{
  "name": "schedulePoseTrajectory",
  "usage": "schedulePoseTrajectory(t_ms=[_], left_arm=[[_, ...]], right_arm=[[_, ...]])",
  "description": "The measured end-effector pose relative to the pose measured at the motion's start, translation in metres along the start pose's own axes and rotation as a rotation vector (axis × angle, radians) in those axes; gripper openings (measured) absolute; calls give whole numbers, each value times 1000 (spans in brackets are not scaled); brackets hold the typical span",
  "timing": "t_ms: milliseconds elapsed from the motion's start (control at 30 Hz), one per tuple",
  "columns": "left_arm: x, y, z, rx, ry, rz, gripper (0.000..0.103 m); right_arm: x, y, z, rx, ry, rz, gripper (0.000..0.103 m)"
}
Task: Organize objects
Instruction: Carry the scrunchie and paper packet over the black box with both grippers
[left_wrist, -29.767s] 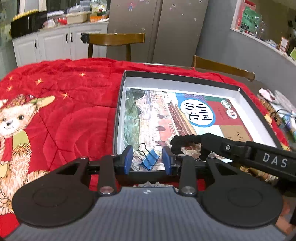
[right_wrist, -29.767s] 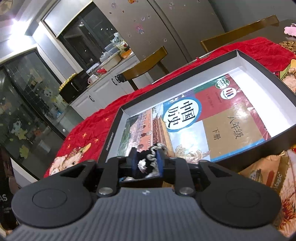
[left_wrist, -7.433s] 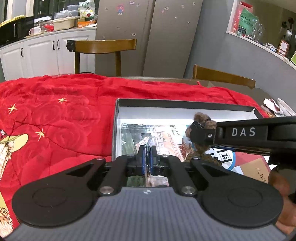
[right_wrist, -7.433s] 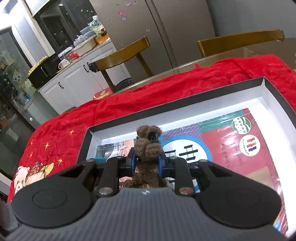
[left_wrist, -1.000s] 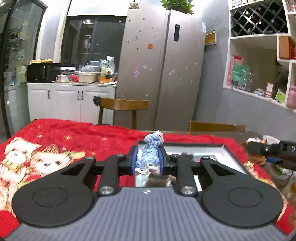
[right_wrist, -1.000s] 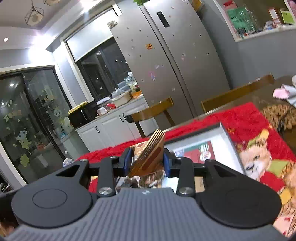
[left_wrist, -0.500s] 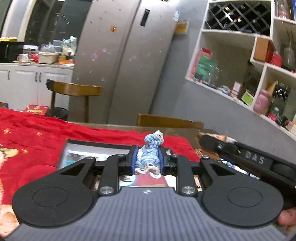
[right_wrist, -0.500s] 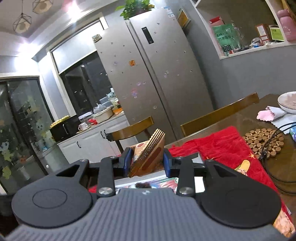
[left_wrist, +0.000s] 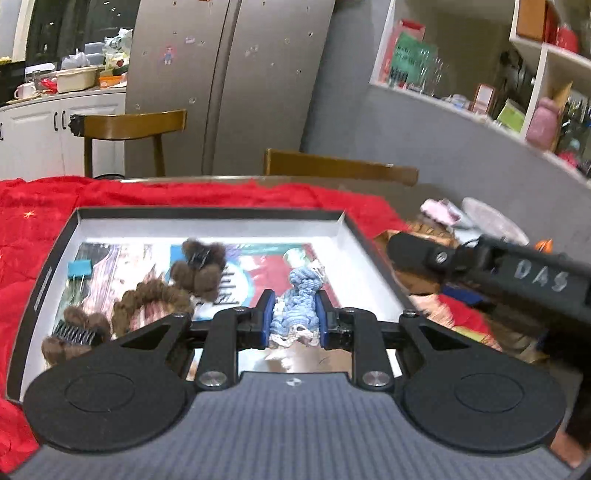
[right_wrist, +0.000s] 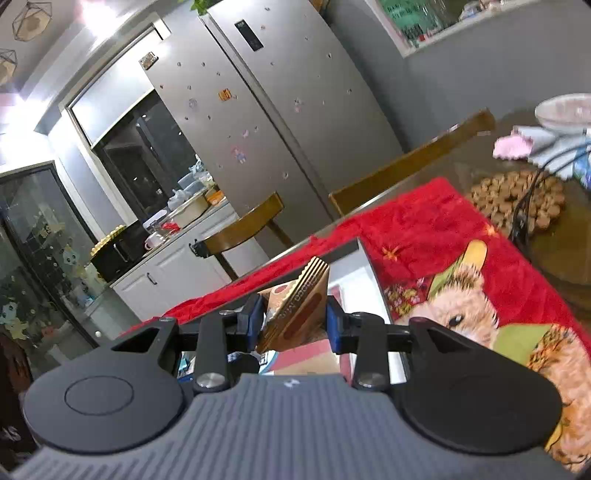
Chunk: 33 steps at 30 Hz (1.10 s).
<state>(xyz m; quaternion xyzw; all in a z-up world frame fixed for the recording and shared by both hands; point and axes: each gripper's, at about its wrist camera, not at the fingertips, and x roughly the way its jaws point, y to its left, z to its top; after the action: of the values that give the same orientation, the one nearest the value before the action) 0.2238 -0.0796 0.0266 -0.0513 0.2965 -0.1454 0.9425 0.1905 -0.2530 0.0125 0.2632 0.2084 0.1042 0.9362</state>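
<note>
My left gripper (left_wrist: 294, 317) is shut on a blue knitted hair tie (left_wrist: 301, 301) and holds it over the right half of the black-rimmed white box (left_wrist: 207, 213). A textbook (left_wrist: 236, 273), brown fuzzy hair clips (left_wrist: 201, 267), a brown scrunchie (left_wrist: 147, 299) and a blue binder clip (left_wrist: 78, 267) lie in the box. My right gripper (right_wrist: 293, 319) is shut on a brown snack packet (right_wrist: 299, 310), held above the box's right edge (right_wrist: 369, 269). The right gripper's arm (left_wrist: 498, 273) shows at the right in the left wrist view.
The box sits on a red quilt (left_wrist: 37, 206) with a bear print (right_wrist: 480, 314). A round wooden trivet (right_wrist: 517, 199), a cable, a plate (right_wrist: 565, 110) and a pink cloth lie on the table to the right. Wooden chairs (left_wrist: 129, 125) stand behind.
My left gripper has dipped down towards the box with the blue hair tie in it. My right gripper has tilted and swung right with the packet in it.
</note>
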Motion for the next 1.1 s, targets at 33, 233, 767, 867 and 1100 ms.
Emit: schedulePoseTrajectory(t_ms=[33,233,767,867,1100], left_arm=[[1,3,-5,7,2,11,27],[12,13,-18,0,41,42,27],[17,16,-30,41,47,148,27],[15,15,-31,49,44,147,27],[16,15,-32,66,43,148,27]], right_arm=[[2,-1,-2,-4,0,-2,39],[13,5,-15,-39,38,7,39],[18,6,-20,-70,103,21,39],[21,5,-22,-76,119,11,39],[22,11,-23,-145,151,25,39]])
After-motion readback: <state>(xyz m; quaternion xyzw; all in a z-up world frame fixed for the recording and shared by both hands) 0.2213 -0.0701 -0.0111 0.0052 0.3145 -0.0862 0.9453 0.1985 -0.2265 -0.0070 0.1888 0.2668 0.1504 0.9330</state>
